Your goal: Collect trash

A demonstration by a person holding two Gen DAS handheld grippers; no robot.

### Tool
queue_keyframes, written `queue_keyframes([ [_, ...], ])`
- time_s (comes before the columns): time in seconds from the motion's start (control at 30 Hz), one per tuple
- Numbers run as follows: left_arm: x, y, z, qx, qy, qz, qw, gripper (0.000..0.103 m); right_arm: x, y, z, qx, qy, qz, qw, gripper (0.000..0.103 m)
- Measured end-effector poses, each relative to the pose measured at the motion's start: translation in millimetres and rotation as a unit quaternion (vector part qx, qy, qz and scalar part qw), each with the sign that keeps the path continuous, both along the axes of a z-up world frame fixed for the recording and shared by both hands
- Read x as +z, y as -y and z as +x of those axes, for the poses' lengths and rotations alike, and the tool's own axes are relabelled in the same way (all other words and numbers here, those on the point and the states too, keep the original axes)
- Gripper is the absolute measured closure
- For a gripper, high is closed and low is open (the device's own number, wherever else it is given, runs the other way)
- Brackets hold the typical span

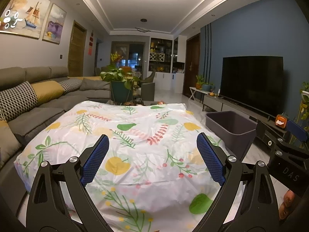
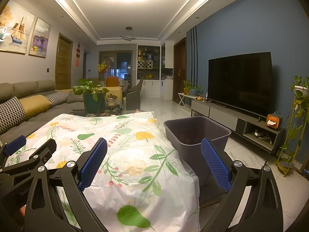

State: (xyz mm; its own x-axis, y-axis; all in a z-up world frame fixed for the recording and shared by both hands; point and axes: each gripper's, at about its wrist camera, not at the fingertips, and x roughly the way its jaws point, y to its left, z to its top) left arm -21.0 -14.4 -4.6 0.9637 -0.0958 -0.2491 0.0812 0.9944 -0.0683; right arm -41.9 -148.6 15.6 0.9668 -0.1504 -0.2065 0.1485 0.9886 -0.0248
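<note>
A table under a white cloth [image 1: 146, 127] printed with leaves, pears and yellow fruit fills the foreground of both views. A dark grey bin [image 2: 195, 133] stands on the floor at the table's right side, its inside dark; it also shows as the bin [image 1: 231, 125] in the left wrist view. My left gripper [image 1: 152, 137] hovers open over the cloth, holding nothing. My right gripper [image 2: 154, 141] is open too, spanning the table's right edge and the bin's near corner. No loose piece of trash shows on the cloth.
A grey sofa [image 1: 38, 104] with cushions runs along the left. A potted plant [image 1: 119, 81] stands beyond the table's far end. A TV [image 2: 239, 81] on a low cabinet [image 2: 231, 119] lines the right wall, with white tiled floor [image 2: 173, 106] between.
</note>
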Motion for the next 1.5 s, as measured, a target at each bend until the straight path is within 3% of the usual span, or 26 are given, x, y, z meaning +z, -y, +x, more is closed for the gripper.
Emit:
queue_keyframes([
  [1.5, 5.3, 2.7, -1.0, 0.002, 0.005, 0.002, 1.0000, 0.012, 0.1, 1.0, 1.1, 0.001, 0.004, 0.006, 1.000, 0.009],
])
